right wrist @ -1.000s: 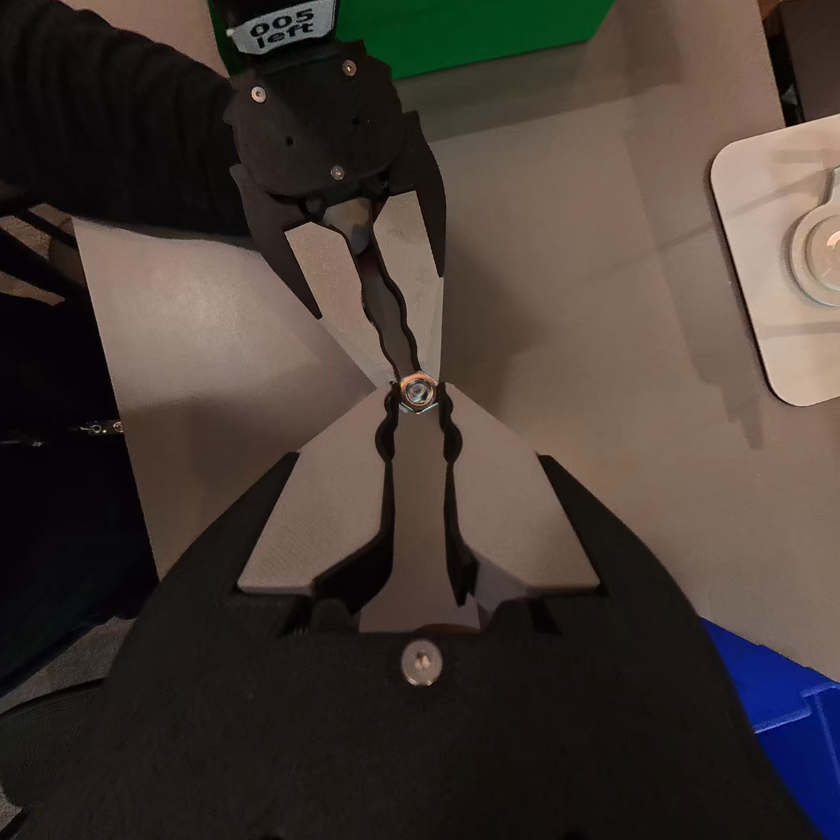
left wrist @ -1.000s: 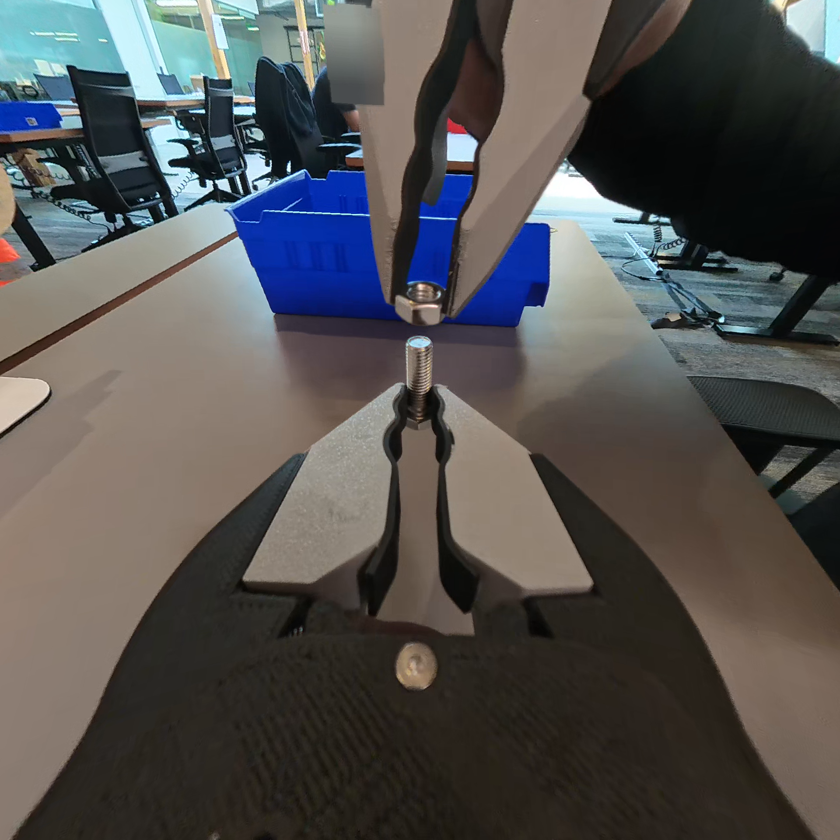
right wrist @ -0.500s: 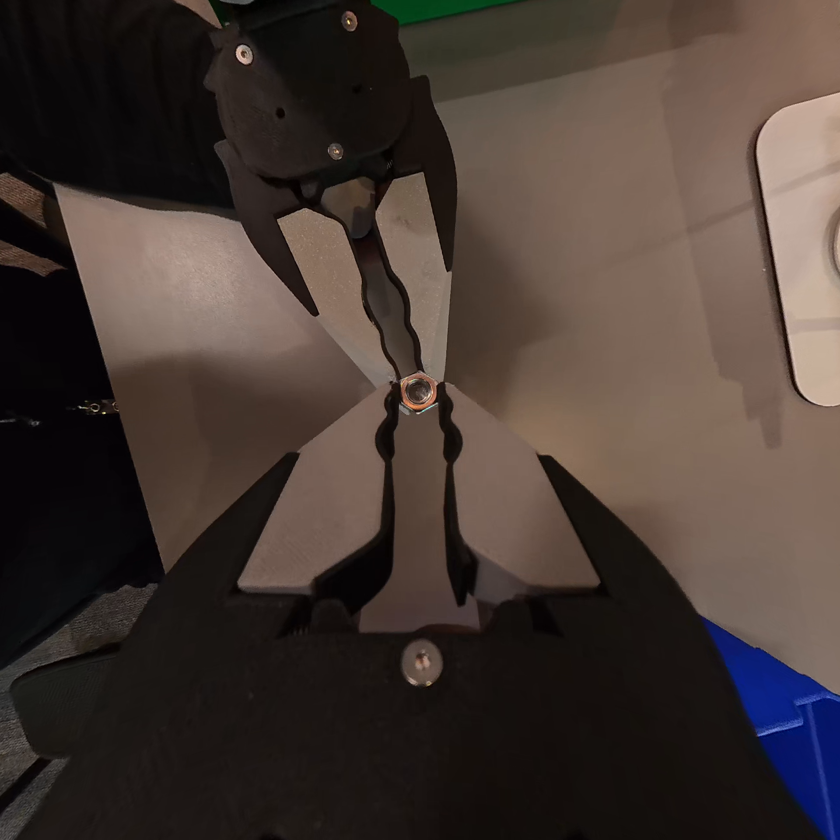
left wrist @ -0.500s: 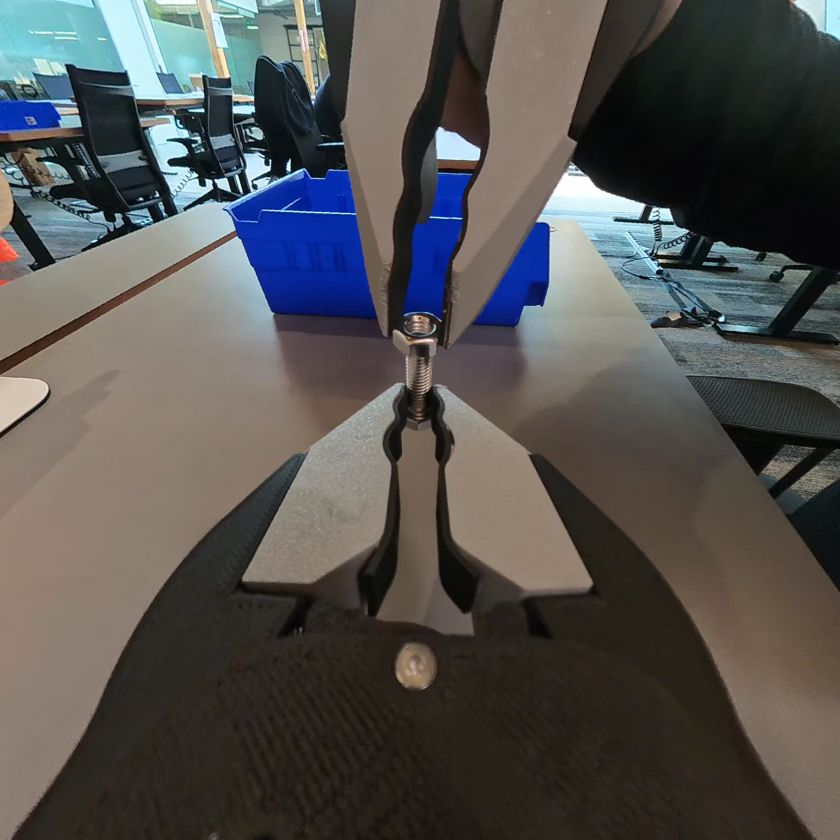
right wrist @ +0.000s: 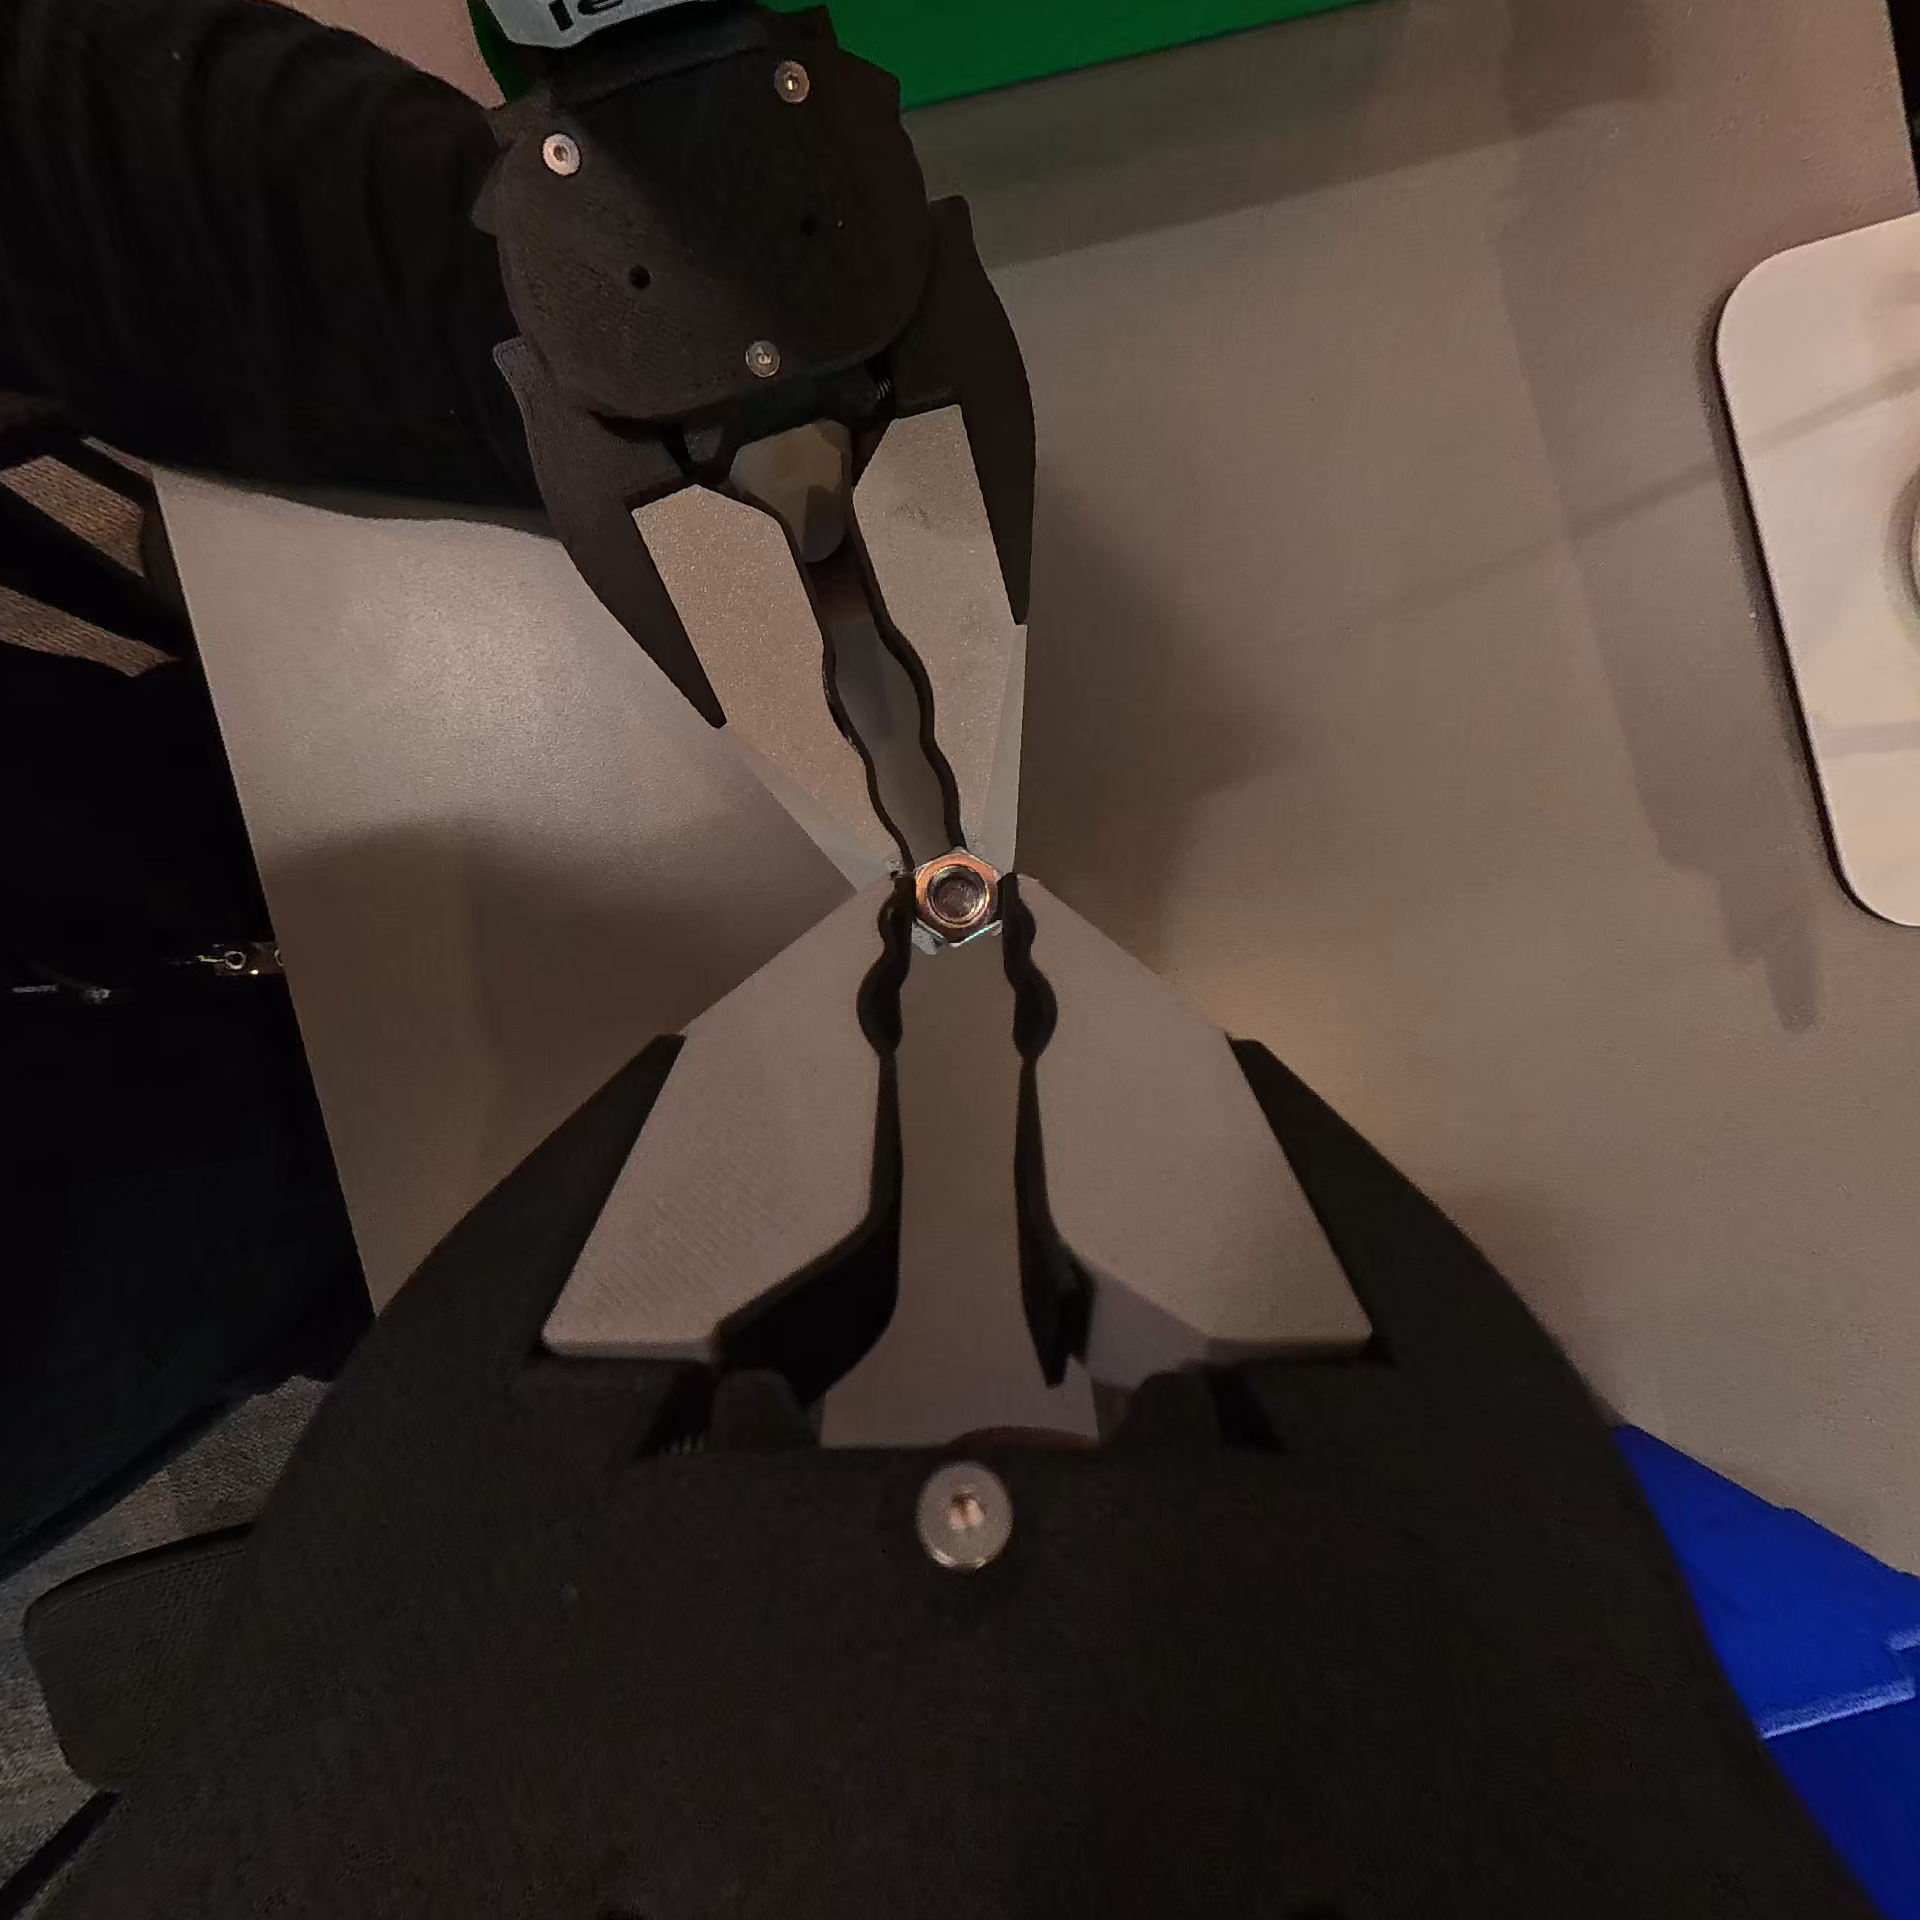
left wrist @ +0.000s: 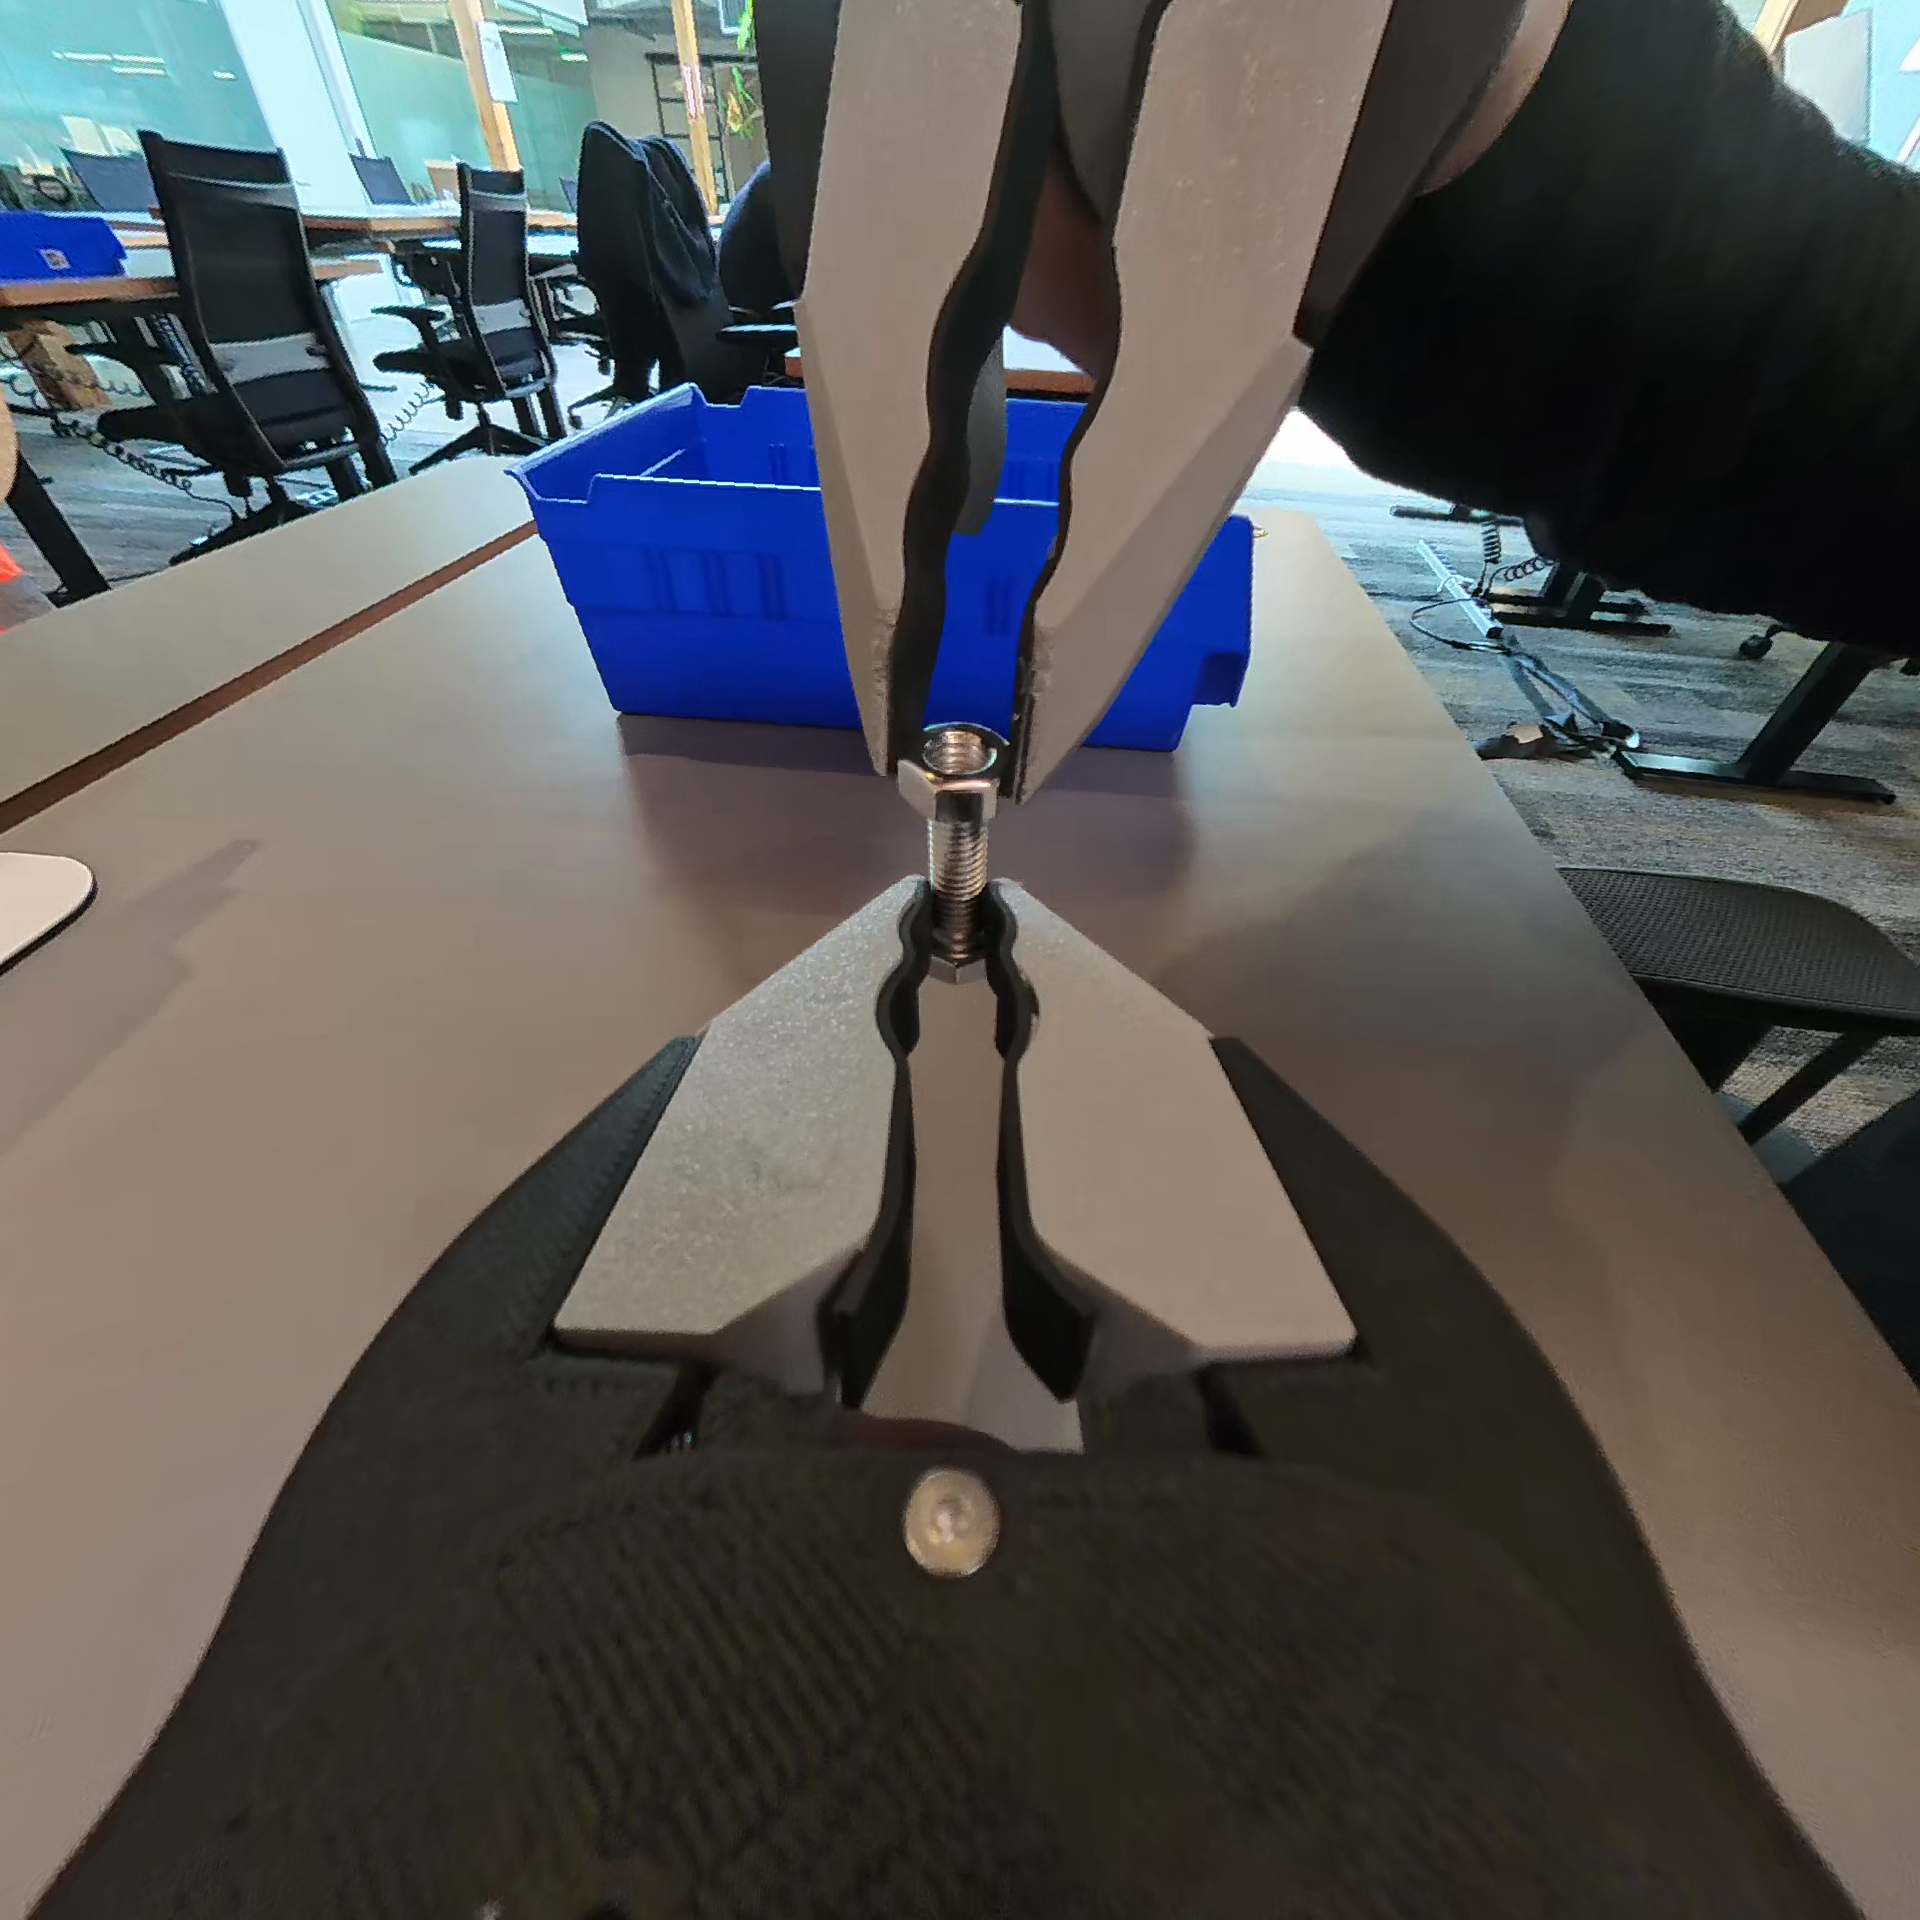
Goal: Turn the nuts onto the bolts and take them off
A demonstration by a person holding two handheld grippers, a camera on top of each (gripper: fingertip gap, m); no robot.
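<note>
My left gripper (left wrist: 956, 925) is shut on a steel bolt (left wrist: 952, 873) and holds it upright above the grey table, thread end up. My right gripper (left wrist: 958, 764) comes down from above and is shut on a steel hex nut (left wrist: 954, 771) that sits on the tip of the bolt. In the right wrist view I look down on the nut (right wrist: 954, 900) between my right gripper's tips (right wrist: 954, 914). The bolt's end fills the nut's hole. The left gripper (right wrist: 940, 852) points at it from the far side.
A blue plastic bin (left wrist: 727, 582) stands on the table (left wrist: 416, 831) just behind the grippers; its corner shows in the right wrist view (right wrist: 1808, 1621). A white pad (right wrist: 1829, 520) lies on the table's left side. Office chairs (left wrist: 260, 343) and desks stand beyond the table.
The right gripper came down with the nut from a little above the bolt and set it on the bolt's tip. The left gripper has held the bolt still.
</note>
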